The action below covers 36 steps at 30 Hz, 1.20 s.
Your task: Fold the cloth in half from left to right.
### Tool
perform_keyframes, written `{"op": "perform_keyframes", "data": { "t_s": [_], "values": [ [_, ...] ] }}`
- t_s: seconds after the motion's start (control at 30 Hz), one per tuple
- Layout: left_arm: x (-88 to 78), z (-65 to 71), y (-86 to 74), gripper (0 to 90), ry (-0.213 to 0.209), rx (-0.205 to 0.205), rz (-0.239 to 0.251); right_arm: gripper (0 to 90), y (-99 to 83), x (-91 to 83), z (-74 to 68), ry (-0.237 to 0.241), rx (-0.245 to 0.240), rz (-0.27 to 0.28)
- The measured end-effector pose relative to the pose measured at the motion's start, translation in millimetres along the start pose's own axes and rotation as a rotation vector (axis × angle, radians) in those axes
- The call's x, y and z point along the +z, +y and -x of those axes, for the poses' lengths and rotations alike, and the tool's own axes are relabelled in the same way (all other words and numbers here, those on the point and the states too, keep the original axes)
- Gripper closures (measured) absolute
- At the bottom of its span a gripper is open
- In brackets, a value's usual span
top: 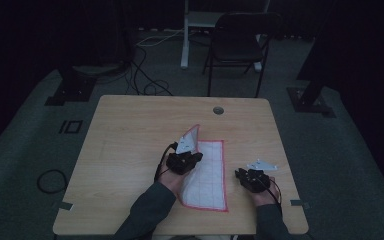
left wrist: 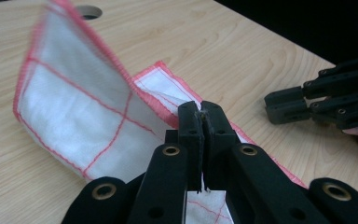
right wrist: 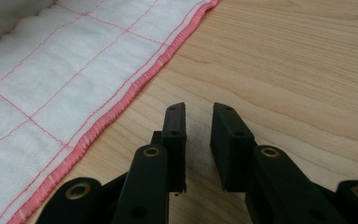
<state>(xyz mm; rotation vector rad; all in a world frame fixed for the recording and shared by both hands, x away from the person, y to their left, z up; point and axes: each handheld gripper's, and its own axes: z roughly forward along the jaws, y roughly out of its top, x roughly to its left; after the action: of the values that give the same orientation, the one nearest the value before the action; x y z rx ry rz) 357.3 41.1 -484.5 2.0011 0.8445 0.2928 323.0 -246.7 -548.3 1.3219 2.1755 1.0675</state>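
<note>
The cloth (top: 207, 175) lies on the table (top: 130, 150); one edge is lifted, clamped in the closed left gripper (left wrist: 200, 114). The right gripper (right wrist: 198, 126) is held part-open, empty, beside the cloth's hem.

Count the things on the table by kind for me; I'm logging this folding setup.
Cloth: 1, white with a red grid and red edging
Grippers: 2, left gripper shut on the cloth, right gripper with jaws apart, holding nothing
Total: 3
</note>
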Motion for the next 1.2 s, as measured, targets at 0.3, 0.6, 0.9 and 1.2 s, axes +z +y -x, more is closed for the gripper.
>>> {"op": "perform_keyframes", "data": {
  "t_s": [0.3,0.6,0.9,1.2],
  "values": [
    [22.9,7.3,-2.2,88.4,-0.018,0.012,-0.048,76.0,-0.2,-0.2,-0.2,0.001,0.004,0.001],
    [29.8,16.6,5.5,88.4,-0.032,0.032,-0.055,76.0,-0.2,-0.3,-0.1,0.002,0.004,0.000],
    [39.6,27.6,11.1,88.2,-0.042,0.035,-0.076,76.0,-0.2,-0.2,0.1,0.002,0.004,0.001],
    [7.3,8.3,5.4,70.2,-0.030,-0.007,-0.030,75.9,0.8,0.4,-1.9,-0.015,-0.012,-0.004]
  ]
}}
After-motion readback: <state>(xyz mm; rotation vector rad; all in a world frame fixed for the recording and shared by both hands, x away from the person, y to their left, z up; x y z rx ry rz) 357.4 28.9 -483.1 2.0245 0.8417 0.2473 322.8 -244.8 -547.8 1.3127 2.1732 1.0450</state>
